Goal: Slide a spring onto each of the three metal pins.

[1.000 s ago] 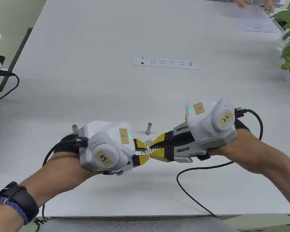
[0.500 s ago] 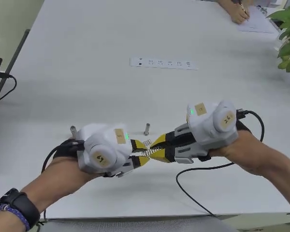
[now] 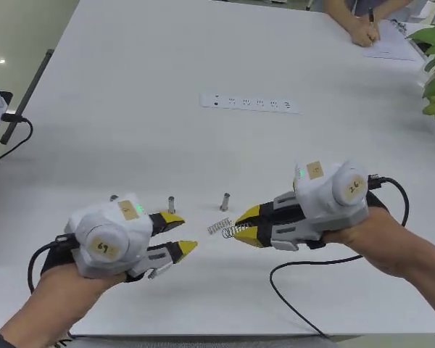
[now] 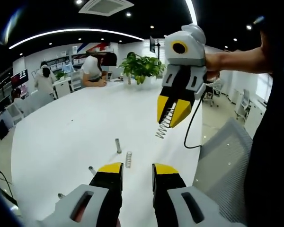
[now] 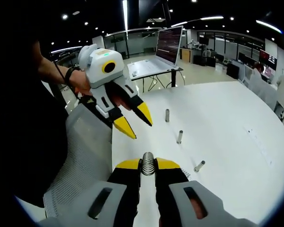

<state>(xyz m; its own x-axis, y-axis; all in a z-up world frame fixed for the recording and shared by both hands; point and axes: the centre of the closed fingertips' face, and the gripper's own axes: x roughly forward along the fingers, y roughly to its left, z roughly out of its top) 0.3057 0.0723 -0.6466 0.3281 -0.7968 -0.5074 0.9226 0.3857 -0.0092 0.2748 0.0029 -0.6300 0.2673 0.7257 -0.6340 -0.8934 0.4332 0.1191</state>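
Steel spring (image 3: 219, 228) stayed clamped in your right gripper (image 3: 238, 227) jaws above the tabletop (image 3: 203, 43). Your left gripper (image 3: 187, 233) had drawn back, jaws open and empty. The handover looked done, with the nearest pin (image 3: 225, 201) ready for threading.

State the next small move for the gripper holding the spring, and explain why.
Probably swing the right gripper so its spring hangs over the nearest metal pin: the spring is clamped at one end, that pin looks bare, and the left gripper is open and apart.
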